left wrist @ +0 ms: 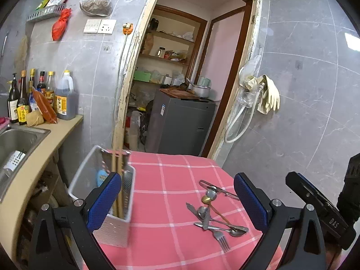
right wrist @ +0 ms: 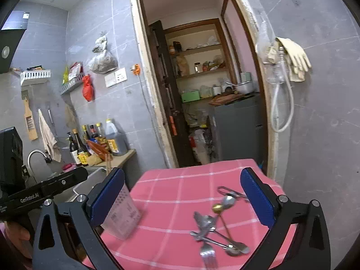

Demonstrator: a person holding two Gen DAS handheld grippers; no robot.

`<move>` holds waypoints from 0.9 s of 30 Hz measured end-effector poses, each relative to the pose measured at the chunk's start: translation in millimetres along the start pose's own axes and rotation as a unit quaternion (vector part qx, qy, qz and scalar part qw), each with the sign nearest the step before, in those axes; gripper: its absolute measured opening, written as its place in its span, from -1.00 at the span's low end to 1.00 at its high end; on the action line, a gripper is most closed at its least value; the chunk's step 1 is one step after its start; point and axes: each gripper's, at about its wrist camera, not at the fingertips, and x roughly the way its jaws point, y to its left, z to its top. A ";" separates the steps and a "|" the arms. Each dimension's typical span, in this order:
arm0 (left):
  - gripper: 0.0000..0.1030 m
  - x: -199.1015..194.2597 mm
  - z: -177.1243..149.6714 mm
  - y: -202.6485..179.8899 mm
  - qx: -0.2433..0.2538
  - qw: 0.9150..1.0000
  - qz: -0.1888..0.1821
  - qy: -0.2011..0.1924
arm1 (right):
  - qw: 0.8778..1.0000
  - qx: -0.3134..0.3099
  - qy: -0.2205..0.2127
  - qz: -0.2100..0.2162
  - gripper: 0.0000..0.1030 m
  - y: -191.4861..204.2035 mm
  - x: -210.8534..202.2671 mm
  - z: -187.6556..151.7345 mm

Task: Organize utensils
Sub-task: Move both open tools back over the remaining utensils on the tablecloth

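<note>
1. Utensils (left wrist: 213, 216) lie in a tangled heap near the table's right edge; chopsticks (left wrist: 118, 180) already stand in the caddy (left wrist: 112, 231) at the left edge.
2. Left gripper (left wrist: 177, 202) and right gripper (right wrist: 182, 200) are both spread wide, holding nothing.
3. Recommended: take one piece by its handle, lifting clear of the crossed fork (left wrist: 221, 239) and spoons.

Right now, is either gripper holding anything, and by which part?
Nothing is held. The left gripper and right gripper are both open above the pink checked tablecloth.

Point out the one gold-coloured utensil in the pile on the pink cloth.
The gold spoon, its round brass-coloured bowl toward the far end of the pile; every other piece there is silver steel.
</note>
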 end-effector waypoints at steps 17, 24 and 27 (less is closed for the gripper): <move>0.96 48.7 -56.0 -42.3 -0.002 0.998 0.028 0.060 | 0.997 0.024 0.066 -0.037 0.97 -84.9 11.1 -33.0; 0.96 83.3 -79.6 -49.8 0.001 0.995 0.036 0.090 | 0.993 0.031 0.105 -0.037 0.97 -113.1 32.8 -56.8; 0.96 98.1 -87.4 -51.6 -0.003 0.994 0.041 0.103 | 0.991 0.034 0.121 -0.035 0.97 -122.1 42.6 -65.1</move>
